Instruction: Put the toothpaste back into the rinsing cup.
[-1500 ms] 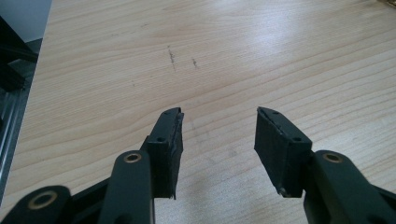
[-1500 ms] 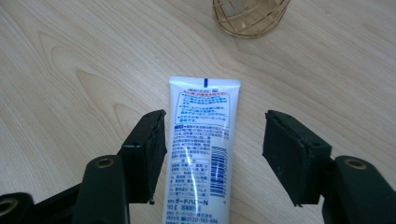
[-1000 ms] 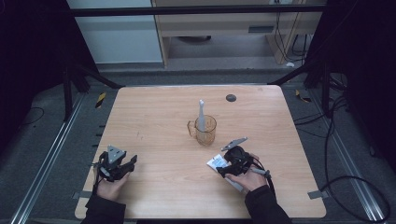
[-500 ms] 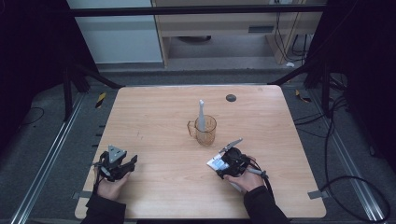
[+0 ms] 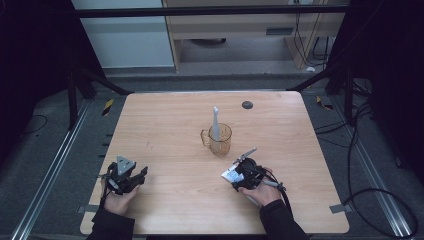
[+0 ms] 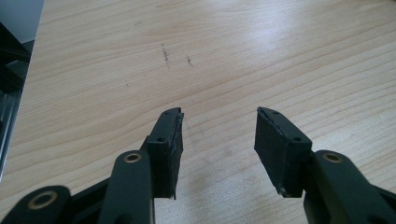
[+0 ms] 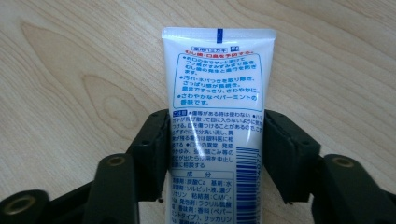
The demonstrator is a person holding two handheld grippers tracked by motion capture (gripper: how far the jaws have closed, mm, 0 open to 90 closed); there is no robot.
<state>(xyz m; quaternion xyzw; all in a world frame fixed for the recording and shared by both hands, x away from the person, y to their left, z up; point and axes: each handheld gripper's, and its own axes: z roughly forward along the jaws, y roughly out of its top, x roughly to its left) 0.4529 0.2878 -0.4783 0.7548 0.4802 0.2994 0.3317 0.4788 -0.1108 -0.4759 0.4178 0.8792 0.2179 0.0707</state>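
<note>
White toothpaste tube (image 7: 217, 116) lies flat on the worktop (image 5: 165, 125), toward its front edge, right of centre. It is flanked by the right gripper (image 7: 216, 149), whose jaws have just been closing and now meet its sides. Glass cup (image 5: 220, 140) stands near, toward the centre. Left gripper (image 6: 218, 140) is held spread over bare wood near the front left corner.

High view overhead facing forward-down, tool views close, sharing the wooden table (image 5: 170, 125)

Tube (image 7: 215, 116) between right gripper (image 5: 243, 172) pads, near cup (image 5: 220, 139); table (image 5: 165, 125) beneath.
</note>
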